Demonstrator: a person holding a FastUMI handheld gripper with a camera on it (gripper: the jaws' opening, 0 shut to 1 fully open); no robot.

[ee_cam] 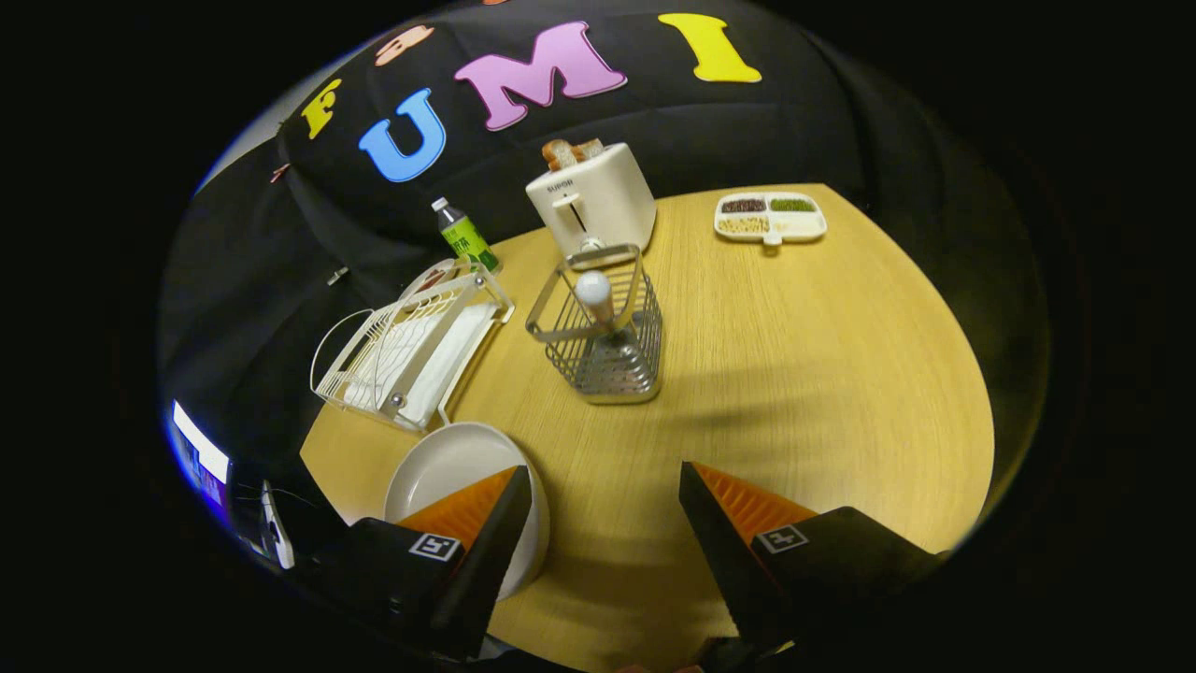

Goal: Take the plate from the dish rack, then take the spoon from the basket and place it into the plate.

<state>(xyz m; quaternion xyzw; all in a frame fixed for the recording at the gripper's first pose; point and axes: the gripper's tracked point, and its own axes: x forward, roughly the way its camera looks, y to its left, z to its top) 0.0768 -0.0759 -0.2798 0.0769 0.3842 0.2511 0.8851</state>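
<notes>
A white plate (448, 467) lies flat on the wooden table (804, 374), partly under my left finger (481, 523). My gripper (603, 491) is open above the table with nothing between its fingers. Beyond the fingers stands a wire basket (603, 332) holding a spoon (594, 292) upright, its rounded white end sticking up. To the left of the basket sits the white dish rack (411, 350), just behind the plate.
A cream toaster (593, 201) with bread in its slots stands behind the basket. A green bottle (465, 236) is beside the rack's far end. A divided white tray (771, 217) with grains lies at the table's far right. A lit screen (201, 458) sits off the table's left.
</notes>
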